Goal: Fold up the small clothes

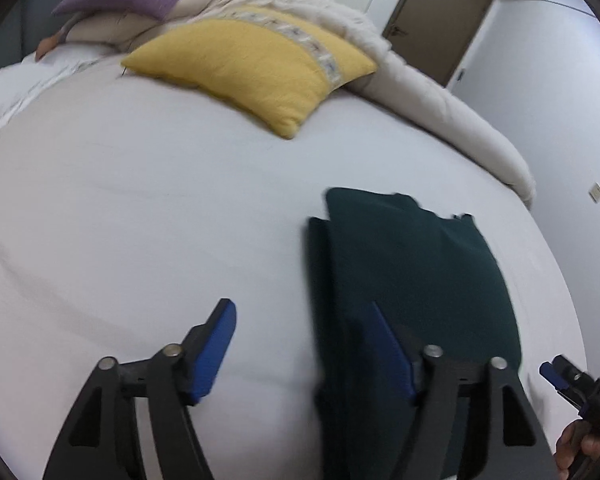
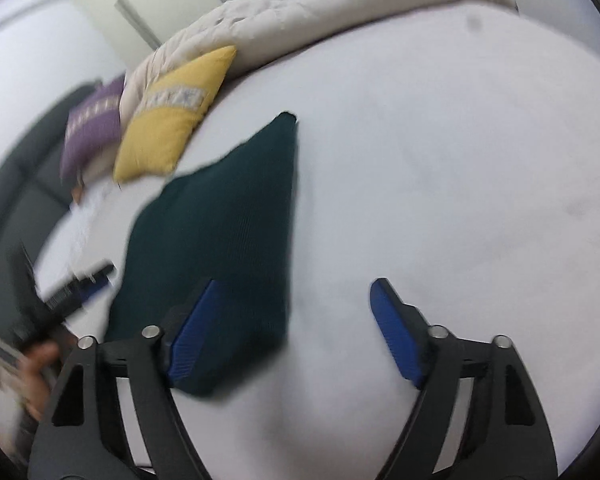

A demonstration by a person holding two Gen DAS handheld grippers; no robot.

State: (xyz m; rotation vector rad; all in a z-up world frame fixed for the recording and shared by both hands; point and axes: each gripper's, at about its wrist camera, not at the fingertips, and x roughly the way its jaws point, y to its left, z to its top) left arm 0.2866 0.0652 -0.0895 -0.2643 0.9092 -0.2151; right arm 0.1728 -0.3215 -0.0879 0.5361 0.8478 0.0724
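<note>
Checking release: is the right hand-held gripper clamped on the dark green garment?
No, its blue pads stand wide apart, the dark green garment lying flat.

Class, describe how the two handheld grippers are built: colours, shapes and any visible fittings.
Each gripper, left and right, has two black angled arms with triangular cut-outs, joined by silver round pins. The fingers carry flat, bright blue ribbed pads. No cables or markings show. Sleeves cannot be made out.
</note>
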